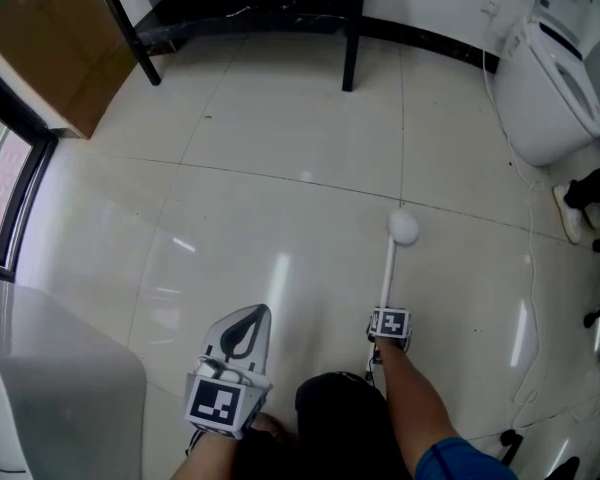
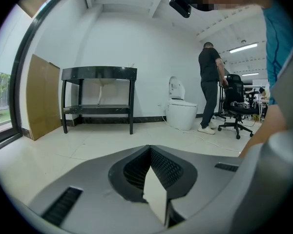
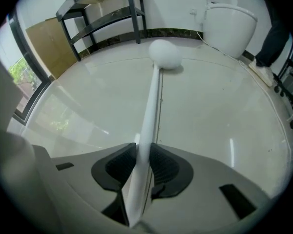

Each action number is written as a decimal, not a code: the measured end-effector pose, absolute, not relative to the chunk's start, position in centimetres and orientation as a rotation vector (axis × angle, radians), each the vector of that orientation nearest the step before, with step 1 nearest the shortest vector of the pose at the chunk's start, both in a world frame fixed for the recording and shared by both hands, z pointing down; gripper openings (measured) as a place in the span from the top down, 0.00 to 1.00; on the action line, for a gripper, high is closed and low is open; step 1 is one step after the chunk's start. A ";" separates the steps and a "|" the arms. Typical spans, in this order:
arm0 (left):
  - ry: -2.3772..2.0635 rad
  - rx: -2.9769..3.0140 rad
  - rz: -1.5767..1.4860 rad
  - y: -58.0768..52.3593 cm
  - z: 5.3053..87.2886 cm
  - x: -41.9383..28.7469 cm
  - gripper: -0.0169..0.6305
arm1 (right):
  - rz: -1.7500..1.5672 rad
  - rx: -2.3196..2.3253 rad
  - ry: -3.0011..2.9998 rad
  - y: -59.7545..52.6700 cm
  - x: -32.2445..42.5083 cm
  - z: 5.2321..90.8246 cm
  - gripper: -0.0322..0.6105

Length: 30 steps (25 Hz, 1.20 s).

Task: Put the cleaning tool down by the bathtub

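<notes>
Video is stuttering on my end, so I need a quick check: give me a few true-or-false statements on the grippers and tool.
1. The right gripper is shut on the cleaning tool by its handle. True.
2. The tool's round head leans on the toilet. False: it is well apart from it, over the floor.
3. The left gripper has its jaws together, holding nothing. True.
4. The tool's head is black. False: it is white.

You hold 2 grippers: left hand-held gripper (image 1: 248, 320), right hand-held gripper (image 1: 387, 315) | you see 1 cleaning tool (image 1: 389, 268) | 1 toilet (image 1: 545, 88) | 1 black counter (image 2: 98, 73) | 1 brown board (image 1: 55, 43) | 1 office chair (image 2: 234, 101) | 1 standing person (image 2: 210, 77)
</notes>
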<state>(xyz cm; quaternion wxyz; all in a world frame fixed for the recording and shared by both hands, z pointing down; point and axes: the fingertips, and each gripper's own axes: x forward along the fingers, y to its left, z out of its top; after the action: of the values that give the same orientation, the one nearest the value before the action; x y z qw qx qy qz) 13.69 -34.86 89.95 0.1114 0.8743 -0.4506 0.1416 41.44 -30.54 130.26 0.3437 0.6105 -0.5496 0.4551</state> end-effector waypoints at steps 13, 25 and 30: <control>-1.331 2.577 0.414 -34.8 89.6 13.3 0.97 | 1.361 1.686 -1.578 -31.3 40.7 126.2 0.79; -1.287 2.626 0.423 -34.6 89.5 13.6 0.97 | 1.060 1.832 -2.020 -35.5 38.3 109.9 0.79; -1.323 2.542 0.472 -34.3 89.1 12.1 0.97 | 0.936 1.811 -2.159 -34.3 36.5 97.1 0.79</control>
<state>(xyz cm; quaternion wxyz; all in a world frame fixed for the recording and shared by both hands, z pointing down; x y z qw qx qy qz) 12.13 -34.28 89.05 0.1183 0.8692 -0.4522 0.1614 36.46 -34.34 97.06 0.0862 0.6076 -0.7243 0.3141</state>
